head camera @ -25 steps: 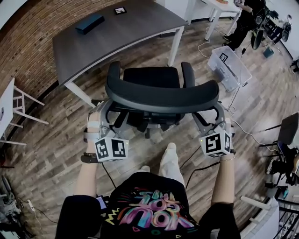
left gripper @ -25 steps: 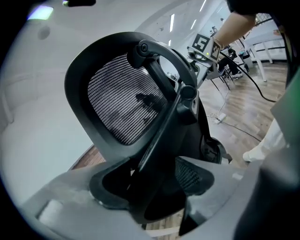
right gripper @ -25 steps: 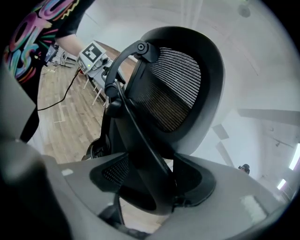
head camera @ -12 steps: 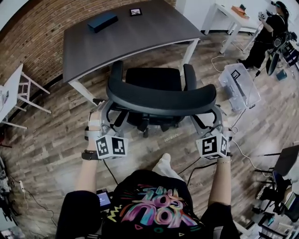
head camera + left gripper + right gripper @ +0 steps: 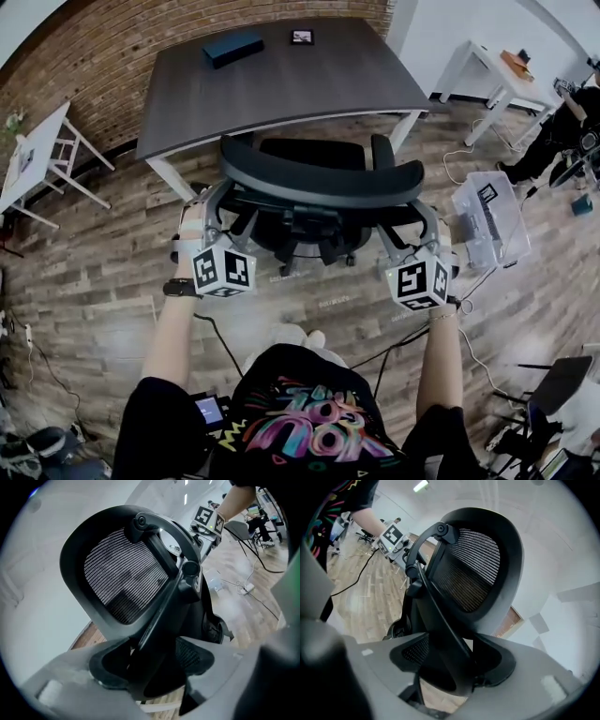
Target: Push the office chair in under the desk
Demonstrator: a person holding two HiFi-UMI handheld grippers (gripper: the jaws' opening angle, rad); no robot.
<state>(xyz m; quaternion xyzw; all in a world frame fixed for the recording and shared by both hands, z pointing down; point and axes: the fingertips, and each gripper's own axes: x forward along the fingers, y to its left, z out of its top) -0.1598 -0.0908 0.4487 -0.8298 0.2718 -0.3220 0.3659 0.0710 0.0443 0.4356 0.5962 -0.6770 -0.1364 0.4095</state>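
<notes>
Light was bright and even; fisheye bending darkened the corners; both gripper views blurred softly up close.

Black T-shirt (image 5: 281, 380), multicoloured lettering

The left forearm (image 5: 174, 336) and right forearm (image 5: 441, 361) are stretched forward, well apart. The grey two-jaw left gripper (image 5: 210, 199) is closed on the back frame of the black mesh office chair (image 5: 319, 183). The grey two-jaw right gripper (image 5: 420, 217) is clamped on the frame's opposite side.
</notes>
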